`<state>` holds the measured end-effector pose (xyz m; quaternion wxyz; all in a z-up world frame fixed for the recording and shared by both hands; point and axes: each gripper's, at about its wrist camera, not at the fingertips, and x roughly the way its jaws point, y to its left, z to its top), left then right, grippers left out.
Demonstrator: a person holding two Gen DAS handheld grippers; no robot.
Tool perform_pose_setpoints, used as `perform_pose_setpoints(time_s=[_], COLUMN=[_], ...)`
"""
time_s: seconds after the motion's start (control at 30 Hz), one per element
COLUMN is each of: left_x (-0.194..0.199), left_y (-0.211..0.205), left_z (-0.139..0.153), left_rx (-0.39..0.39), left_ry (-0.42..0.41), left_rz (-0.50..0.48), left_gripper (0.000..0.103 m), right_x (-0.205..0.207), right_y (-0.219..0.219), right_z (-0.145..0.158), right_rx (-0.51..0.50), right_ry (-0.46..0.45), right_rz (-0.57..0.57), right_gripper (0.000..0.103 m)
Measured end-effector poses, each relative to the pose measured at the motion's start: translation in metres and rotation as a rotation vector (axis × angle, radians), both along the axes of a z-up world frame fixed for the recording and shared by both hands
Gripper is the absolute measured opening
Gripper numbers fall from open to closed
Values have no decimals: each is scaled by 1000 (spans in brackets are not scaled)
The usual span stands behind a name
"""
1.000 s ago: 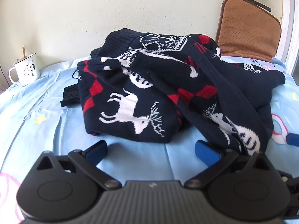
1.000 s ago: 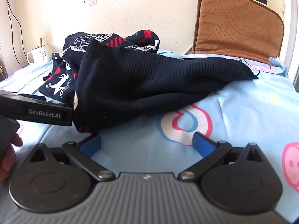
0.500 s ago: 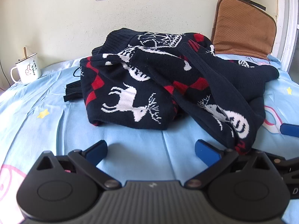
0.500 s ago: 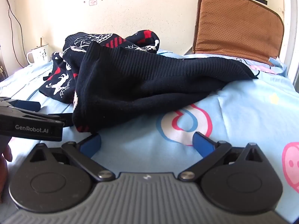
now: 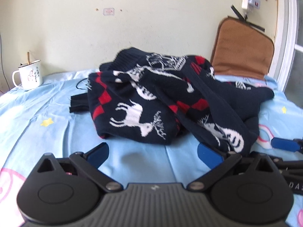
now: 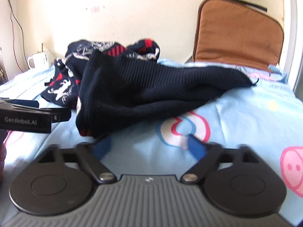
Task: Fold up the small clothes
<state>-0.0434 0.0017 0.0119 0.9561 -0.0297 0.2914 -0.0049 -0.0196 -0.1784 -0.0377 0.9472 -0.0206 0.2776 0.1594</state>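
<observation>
Navy reindeer-pattern sweater (image 5: 162, 102) lies crumpled on the blue bed sheet (image 5: 47, 117), just ahead of both sets of jaws. Left gripper (image 5: 153, 151): jaws apart, empty. Right gripper (image 6: 149, 143): jaws apart, sweater hem near its left jaw. Enamel mug (image 5: 30, 75) far left.

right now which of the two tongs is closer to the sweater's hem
The right tongs: their left fingertip sits right under the sweater hem's drooping corner. The left tongs have bare sheet ahead of them, though the hem nears their right finger.
</observation>
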Motion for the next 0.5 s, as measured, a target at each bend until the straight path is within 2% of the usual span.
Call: perform_pose_setpoints(time_s=[0.03,0.1,0.23,0.27,0.37,0.43,0.5], left_x=[-1,0,3,3,4,5,6], left_y=[3,6,19,24,35,41,45], left_z=[1,3,5,5,4,4,4], left_rx=[-11,-30,-91,-110,-152,-172,-189], left_ry=[-12,-26,-35,-36,-35,-47,-50], left_rz=[10,27,67,83,119,136,147], left_gripper=[103,103,103,103,102,101,100], right_x=[-1,2,8,13,36,52,62], right_y=[-2,-6,-3,-1,15,32,51], right_z=[2,12,40,46,56,54,45], right_rx=[3,34,103,120,155,145,79], right_ry=[-12,-29,-120,-122,-83,-32,-1], right_rz=[-1,6,59,77,122,159,164], right_gripper=[55,50,51,55,66,69,65])
